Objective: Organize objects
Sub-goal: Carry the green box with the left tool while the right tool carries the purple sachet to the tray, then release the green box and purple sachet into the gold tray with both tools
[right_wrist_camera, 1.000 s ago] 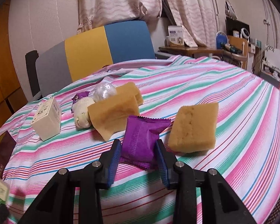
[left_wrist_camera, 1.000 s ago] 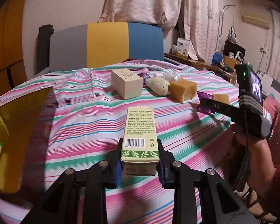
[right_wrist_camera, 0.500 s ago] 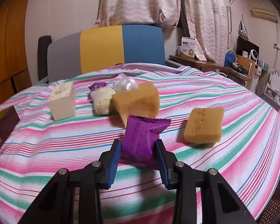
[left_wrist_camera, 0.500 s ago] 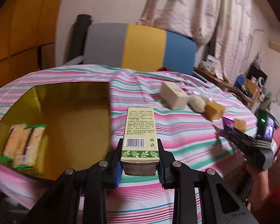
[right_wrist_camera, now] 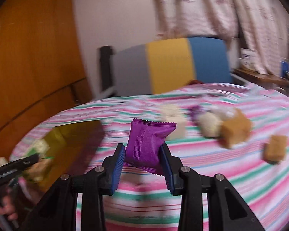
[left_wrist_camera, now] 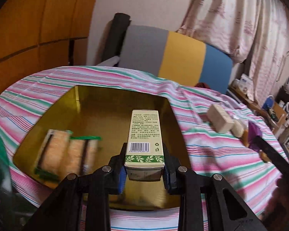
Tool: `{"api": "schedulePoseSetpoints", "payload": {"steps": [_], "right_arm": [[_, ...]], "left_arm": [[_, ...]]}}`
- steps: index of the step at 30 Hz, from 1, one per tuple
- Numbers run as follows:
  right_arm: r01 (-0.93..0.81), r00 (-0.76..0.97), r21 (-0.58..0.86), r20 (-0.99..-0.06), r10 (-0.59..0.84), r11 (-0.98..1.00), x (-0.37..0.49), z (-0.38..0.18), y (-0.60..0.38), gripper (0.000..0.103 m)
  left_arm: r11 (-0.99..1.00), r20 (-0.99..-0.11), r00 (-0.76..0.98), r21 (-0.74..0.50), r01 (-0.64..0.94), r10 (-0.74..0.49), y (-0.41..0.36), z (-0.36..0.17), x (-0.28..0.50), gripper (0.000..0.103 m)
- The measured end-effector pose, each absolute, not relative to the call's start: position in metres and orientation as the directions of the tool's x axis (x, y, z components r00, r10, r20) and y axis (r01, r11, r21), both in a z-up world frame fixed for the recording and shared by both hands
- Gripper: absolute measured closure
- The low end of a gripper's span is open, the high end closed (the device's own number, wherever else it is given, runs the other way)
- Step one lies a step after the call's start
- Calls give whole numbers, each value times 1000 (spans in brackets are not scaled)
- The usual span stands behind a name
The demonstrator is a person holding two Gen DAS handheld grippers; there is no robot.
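Note:
My left gripper [left_wrist_camera: 144,165] is shut on a tall cream box with a green leaf band and a barcode [left_wrist_camera: 144,136], held above the gold tray [left_wrist_camera: 106,104]. Wrapped biscuit packs [left_wrist_camera: 65,150] lie in the tray's left part. My right gripper [right_wrist_camera: 142,157] is shut on a purple snack packet [right_wrist_camera: 148,142], held above the striped cloth; it also shows at the right of the left wrist view [left_wrist_camera: 254,134]. The gold tray [right_wrist_camera: 77,134] lies to its left.
On the striped tablecloth [left_wrist_camera: 212,150] stand a cream box [left_wrist_camera: 219,120], a white round bun [right_wrist_camera: 210,125], a brown cake block [right_wrist_camera: 237,129] and a smaller brown cake [right_wrist_camera: 275,148]. A grey-yellow-blue chair back [left_wrist_camera: 175,55] stands behind the table.
My left gripper has swung left with the box, from over the cloth to above the gold tray. My right gripper has lifted the purple packet and turned left, toward the tray.

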State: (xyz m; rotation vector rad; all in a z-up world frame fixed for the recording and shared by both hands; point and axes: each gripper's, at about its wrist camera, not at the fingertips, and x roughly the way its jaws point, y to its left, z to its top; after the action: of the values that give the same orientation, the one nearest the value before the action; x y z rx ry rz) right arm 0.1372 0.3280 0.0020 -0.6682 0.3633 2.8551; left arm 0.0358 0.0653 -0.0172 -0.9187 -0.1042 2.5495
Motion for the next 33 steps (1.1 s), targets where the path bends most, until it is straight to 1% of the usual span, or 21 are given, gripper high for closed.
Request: {"api": "schedulePoseSetpoints", "payload": {"steps": [5,7,11,18,19,20,21,23,24,26,29,30,33], "right_arm": [[-42,-889,161,-457,-37,-986,116,16,263,66],[37,-877,150,-469,-104,-988,107,18,239,66],[134,-843,138,-504,-186,-981,91,19,200,66],[193,-767,121,-601,-227,-974,59,1,160,66],[193,-755,130,-613,-232,-972,55,-2,158,66],[195,-741,145,-625,-243,-970,51,-6,156,66],[196,-732,155,-634,-250,-968,48,-9,156,65],[190,-717,165,-650,-251,-968,41,-16,153,66],[188,-711,169,-656,-253,-967,38,-18,152,65],[186,-694,181,-671,-259,-966,32,-24,150,65],[177,-671,198,-692,-265,-964,28,-30,149,65],[173,-664,207,-698,-269,-963,28,-32,149,65],[165,-637,250,-712,-296,-954,23,-37,150,64]], "left_arm": [[-934,-628,-692,-221,-281,357,30,-26,17,72],[-945,-650,-686,-216,-244,326,16,-31,8,73],[-960,-675,-683,-216,-180,280,-9,-39,-4,73],[-968,-702,-667,-212,-136,248,-30,-48,-13,71],[-968,-709,-662,-215,-127,244,-32,-49,-14,67],[-968,-715,-655,-223,-118,244,-33,-50,-15,57],[-965,-711,-657,-236,-115,252,-34,-49,-14,52],[-969,-696,-678,-227,-101,234,-36,-45,-11,31],[-973,-684,-697,-215,-89,215,-36,-41,-9,27],[-978,-657,-732,-200,-61,180,-39,-32,-4,13],[-975,-615,-773,-220,-24,158,-46,-21,0,3],[-975,-602,-786,-223,-3,140,-48,-16,1,1],[-971,-570,-814,-235,37,107,-54,-5,6,0]]}}
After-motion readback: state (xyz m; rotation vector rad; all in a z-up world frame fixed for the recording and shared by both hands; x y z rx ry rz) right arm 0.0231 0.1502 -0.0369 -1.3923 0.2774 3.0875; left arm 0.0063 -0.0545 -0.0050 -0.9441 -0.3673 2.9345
